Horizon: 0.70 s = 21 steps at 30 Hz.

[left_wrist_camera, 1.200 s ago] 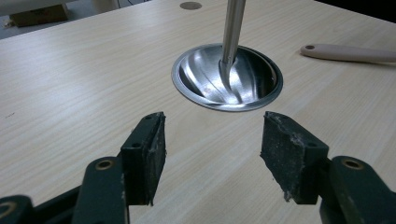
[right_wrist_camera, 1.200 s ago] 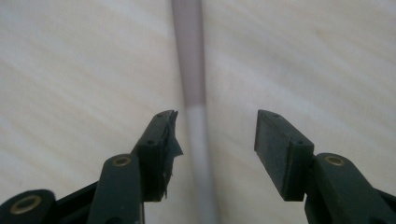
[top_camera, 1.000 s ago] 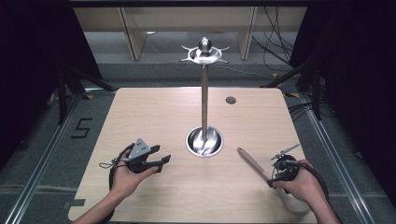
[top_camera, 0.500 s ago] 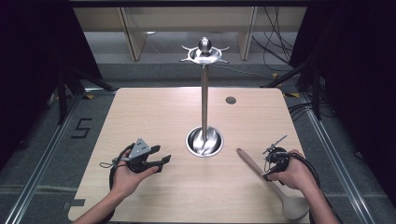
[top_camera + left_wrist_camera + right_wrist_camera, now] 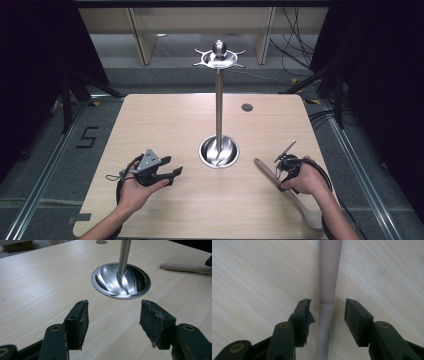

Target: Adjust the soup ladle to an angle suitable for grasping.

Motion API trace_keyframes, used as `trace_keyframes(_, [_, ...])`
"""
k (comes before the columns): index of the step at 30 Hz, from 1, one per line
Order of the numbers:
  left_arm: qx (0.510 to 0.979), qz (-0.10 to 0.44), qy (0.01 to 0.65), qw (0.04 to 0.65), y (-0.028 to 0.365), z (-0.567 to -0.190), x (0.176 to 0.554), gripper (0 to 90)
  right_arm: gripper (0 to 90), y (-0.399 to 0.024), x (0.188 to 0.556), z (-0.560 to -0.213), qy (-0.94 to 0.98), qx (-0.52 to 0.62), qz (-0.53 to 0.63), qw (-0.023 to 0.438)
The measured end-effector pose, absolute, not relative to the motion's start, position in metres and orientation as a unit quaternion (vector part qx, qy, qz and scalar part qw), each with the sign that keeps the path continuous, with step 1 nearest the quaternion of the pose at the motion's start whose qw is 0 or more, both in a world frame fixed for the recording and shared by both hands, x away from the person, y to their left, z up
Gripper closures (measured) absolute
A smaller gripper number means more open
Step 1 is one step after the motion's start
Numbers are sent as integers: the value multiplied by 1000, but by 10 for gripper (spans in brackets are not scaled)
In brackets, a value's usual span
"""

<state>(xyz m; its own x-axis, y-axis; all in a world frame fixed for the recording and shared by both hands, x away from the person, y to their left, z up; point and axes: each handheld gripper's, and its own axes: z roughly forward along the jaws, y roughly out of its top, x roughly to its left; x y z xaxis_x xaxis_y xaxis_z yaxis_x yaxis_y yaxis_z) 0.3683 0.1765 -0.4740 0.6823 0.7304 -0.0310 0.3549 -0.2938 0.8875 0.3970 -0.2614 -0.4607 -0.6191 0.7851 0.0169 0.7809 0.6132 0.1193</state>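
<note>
Lying flat near the right front corner of the table (image 5: pixel 150 120): a wooden spoon (image 5: pixel 267 171), handle toward the metal stand (image 5: pixel 218 150) in the middle. Probably light, stiff and a bit smooth; best taken on the thin handle, across its width. Poised right over that handle: the right gripper (image 5: pixel 327 315), jaws apart on both sides, nothing clamped yet. Resting near the front left: the left gripper (image 5: pixel 113 322), also spread wide and empty. Much free wood all around; only the tall stand to avoid when lifting.
</note>
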Motion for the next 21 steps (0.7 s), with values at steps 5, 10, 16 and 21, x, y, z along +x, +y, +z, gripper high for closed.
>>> trace_keyframes(5, [778,189,359,479,176,-475,367,393,580,-258,400,-462,897,439,44,5])
trace_keyframes(10, [778,186,360,481,177,-475,366,393,606,-255,404,-468,901,433,40,0])
trace_keyframes(16, [778,184,361,481,177,-476,365,393,714,-254,407,-471,900,435,34,-5])
trace_keyframes(21, [778,185,361,480,177,-476,365,393,760,-254,407,-470,892,450,41,-1])
